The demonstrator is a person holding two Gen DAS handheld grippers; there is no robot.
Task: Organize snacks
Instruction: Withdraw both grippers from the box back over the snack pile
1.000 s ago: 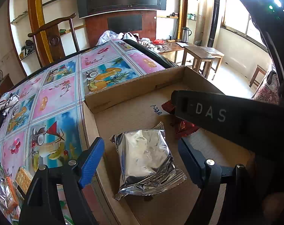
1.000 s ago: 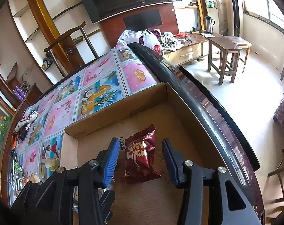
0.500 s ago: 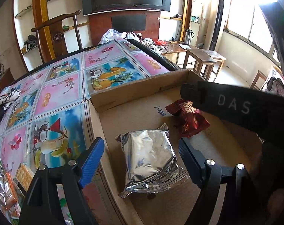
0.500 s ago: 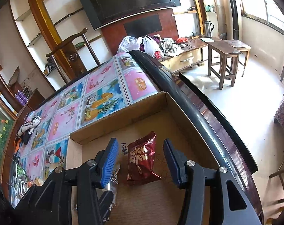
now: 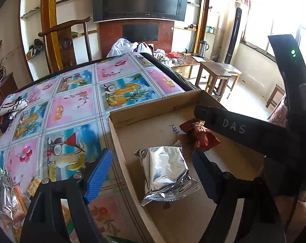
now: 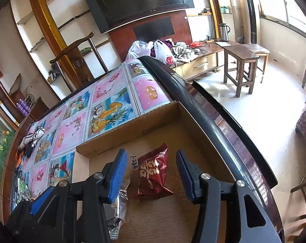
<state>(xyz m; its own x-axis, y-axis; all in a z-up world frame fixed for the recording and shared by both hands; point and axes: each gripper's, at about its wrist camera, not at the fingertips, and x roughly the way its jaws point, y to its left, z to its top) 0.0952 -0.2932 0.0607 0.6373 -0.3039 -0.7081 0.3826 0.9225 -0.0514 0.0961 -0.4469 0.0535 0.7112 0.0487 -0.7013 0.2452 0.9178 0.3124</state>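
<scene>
A shallow cardboard box sits on the table's right side. In it lie a silver foil snack pack and a dark red snack packet. My left gripper is open and empty, raised above the silver pack and the box's left wall. My right gripper is open and empty, raised above the red packet; its black body crosses the left wrist view.
A fruit-patterned tablecloth covers the table. More snack packs lie at the near left edge. A patterned cloth item lies at the far left. A wooden chair stands behind the table, stools to the right.
Both grippers have drawn back and up from the box, staying open. The silver pack and red packet lie where they were.
</scene>
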